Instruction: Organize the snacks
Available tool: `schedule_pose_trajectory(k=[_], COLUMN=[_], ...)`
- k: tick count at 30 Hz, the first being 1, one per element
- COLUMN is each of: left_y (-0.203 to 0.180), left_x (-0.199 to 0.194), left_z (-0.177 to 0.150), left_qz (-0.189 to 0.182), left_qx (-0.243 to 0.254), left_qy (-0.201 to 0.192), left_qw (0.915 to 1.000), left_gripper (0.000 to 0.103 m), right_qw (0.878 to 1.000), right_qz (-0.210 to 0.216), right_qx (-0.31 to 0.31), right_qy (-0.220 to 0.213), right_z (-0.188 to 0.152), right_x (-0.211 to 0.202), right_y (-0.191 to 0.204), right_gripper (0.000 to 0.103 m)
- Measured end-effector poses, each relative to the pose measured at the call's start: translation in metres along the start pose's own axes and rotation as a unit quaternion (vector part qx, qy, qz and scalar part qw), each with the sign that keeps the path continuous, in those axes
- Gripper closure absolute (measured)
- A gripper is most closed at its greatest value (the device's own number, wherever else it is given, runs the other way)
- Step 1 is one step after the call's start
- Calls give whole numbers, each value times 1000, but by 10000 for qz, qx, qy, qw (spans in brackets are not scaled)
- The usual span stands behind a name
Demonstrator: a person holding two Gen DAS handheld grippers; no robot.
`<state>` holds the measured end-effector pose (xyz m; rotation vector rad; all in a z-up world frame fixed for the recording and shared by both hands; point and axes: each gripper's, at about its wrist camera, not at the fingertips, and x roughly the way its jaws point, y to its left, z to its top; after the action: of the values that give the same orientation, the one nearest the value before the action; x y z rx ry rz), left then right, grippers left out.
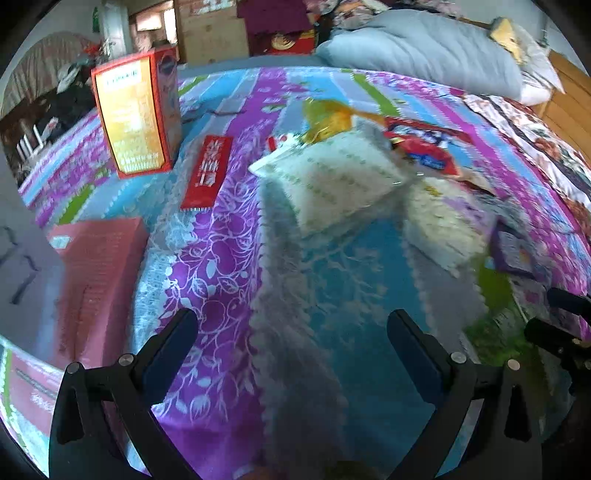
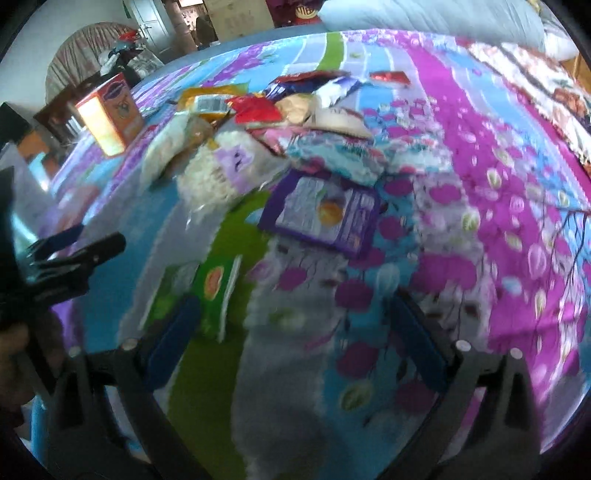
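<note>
Snacks lie scattered on a bed with a purple and blue floral sheet (image 1: pixel 221 258). In the left wrist view my left gripper (image 1: pixel 291 328) is open and empty above the sheet; ahead lie a white patterned bag (image 1: pixel 332 181), a flat red packet (image 1: pixel 208 171), an upright red-orange box (image 1: pixel 135 114) and a pink box (image 1: pixel 99 273) at the left. In the right wrist view my right gripper (image 2: pixel 291 321) is open and empty; a green packet (image 2: pixel 212 291) lies by its left finger, a purple packet (image 2: pixel 325 214) ahead, and a pile of snack bags (image 2: pixel 280 122) beyond.
A grey-blue pillow (image 1: pixel 424 48) and a patterned quilt (image 1: pixel 535 140) lie at the head of the bed. Wooden furniture (image 1: pixel 210 33) stands beyond the far edge. The left gripper shows at the left edge of the right wrist view (image 2: pixel 70 251).
</note>
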<state>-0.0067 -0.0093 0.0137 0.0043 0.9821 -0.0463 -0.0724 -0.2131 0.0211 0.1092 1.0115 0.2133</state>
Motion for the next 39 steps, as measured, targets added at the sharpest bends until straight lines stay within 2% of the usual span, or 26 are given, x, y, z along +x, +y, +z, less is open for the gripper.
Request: schedule_pose_trajectory(k=[1, 5, 8, 15, 27, 39], left_y=[3, 1, 3, 5, 6, 6], left_x=[4, 8, 9, 10, 11, 13], left_z=[0, -6, -7, -8, -8, -7], left_qz=[16, 166, 130, 108, 71, 111], left_qx=[-57, 10, -6, 1, -19, 9], left_qy=[51, -232, -282, -336, -346, -335], left_qw=[10000, 9996, 9995, 9994, 9994, 9994], left_gripper=[0, 0, 0, 0, 0, 0], right_qw=[10000, 9998, 9994, 9956, 9952, 9951], right_qz=[-44, -131, -267, -877, -828, -838], right_qx=[37, 40, 60, -224, -209, -182], right_qy=[-40, -129, -198, -252, -472, -493], right_z=[0, 4, 9, 13, 8, 8], right_x=[2, 8, 11, 27, 25, 25], right_y=[-3, -10, -15, -9, -11, -10], right_gripper=[0, 0, 0, 0, 0, 0])
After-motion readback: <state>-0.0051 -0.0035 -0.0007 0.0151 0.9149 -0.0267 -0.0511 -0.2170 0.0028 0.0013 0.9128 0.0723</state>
